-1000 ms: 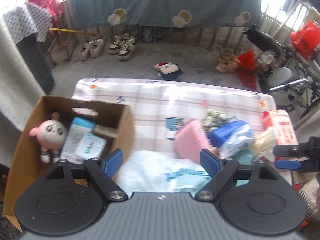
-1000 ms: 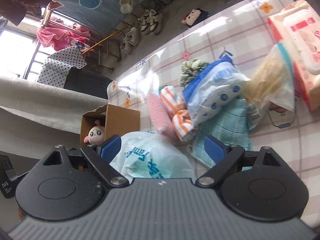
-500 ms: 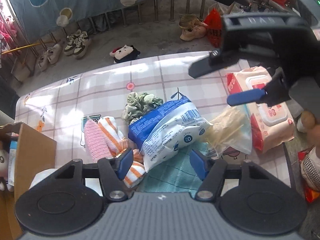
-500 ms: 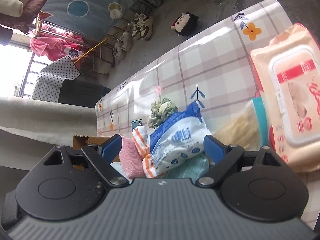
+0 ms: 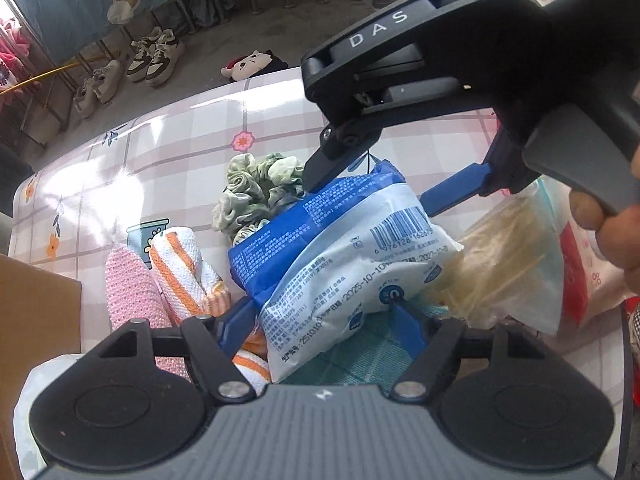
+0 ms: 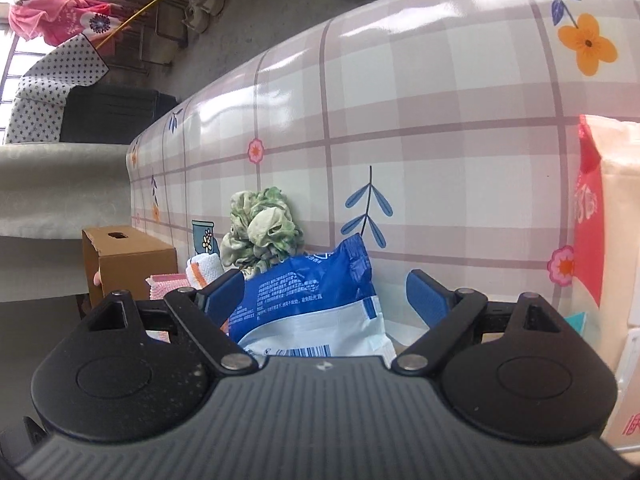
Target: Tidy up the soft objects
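A blue and white soft pack [image 5: 344, 264] lies on a pile on the checked tablecloth [image 5: 192, 136]. My left gripper [image 5: 324, 312] is open, with its fingers on either side of the pack's near end. My right gripper [image 6: 326, 292] is open, with its fingers on either side of the pack's far blue end [image 6: 316, 284]; it also shows from above in the left wrist view [image 5: 372, 184]. A green scrunchie [image 5: 256, 188], an orange-striped cloth [image 5: 188, 272] and a pink cloth [image 5: 132, 296] lie left of the pack. A teal cloth [image 5: 360, 356] lies under it.
A cardboard box [image 6: 132, 260] stands at the table's left end. A clear bag of pale strands [image 5: 508, 264] and a red and white wipes pack [image 6: 608, 248] lie at the right. A white plastic bag [image 5: 28, 408] sits near left. Shoes [image 5: 152, 60] and a plush [image 5: 256, 66] lie on the floor.
Both grippers have moved in close to the blue and white pack and now bracket it from opposite ends. The left gripper swung away from the box towards the pile.
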### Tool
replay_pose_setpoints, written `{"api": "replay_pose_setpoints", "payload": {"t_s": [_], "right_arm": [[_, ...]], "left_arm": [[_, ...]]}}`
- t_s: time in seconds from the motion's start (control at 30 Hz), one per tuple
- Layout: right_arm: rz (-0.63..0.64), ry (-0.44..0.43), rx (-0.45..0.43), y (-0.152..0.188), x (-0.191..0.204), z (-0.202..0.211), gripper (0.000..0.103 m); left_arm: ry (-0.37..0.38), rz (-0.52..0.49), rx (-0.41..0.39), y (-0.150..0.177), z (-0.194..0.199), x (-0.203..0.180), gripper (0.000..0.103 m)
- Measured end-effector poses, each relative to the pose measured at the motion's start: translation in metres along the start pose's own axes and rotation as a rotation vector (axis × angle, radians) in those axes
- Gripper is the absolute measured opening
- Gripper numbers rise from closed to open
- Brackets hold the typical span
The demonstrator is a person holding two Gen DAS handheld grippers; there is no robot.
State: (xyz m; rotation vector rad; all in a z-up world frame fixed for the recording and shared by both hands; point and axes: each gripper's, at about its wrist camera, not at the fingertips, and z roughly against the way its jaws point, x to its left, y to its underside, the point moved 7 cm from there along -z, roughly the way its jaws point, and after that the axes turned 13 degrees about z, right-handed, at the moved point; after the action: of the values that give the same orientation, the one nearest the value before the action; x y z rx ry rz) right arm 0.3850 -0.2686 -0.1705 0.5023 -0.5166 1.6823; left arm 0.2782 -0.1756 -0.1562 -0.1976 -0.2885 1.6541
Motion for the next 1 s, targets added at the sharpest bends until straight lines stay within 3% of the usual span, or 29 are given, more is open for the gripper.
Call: {"api": "replay_pose_setpoints", "payload": {"t_s": [0.07,0.2,0.47,0.8,1.0], "right_arm": [[0.003,-0.021,0.013,0.002,0.002,-0.005,0.087],[-0.003,-0.031,0.019,0.006,0.005,-0.008,0.058],[-0.069,-0.116,-0.020,0.015,0.006,0.014,0.036],[-0.088,-0.206,-0.061,0.030,0.025,0.061,0.032],[-0.124,-0.247,-0.076,0.068,0.034,0.099,0.032]], "left_arm": [[0.002,0.007,0.004,0.000,-0.001,-0.001,0.074],[0.004,0.013,0.006,0.001,-0.001,-0.001,0.074],[0.016,0.035,0.005,0.011,0.012,0.004,0.073],[0.073,0.063,-0.044,0.021,0.058,0.006,0.073],[0.155,0.082,-0.020,0.052,0.094,-0.002,0.073]]}}
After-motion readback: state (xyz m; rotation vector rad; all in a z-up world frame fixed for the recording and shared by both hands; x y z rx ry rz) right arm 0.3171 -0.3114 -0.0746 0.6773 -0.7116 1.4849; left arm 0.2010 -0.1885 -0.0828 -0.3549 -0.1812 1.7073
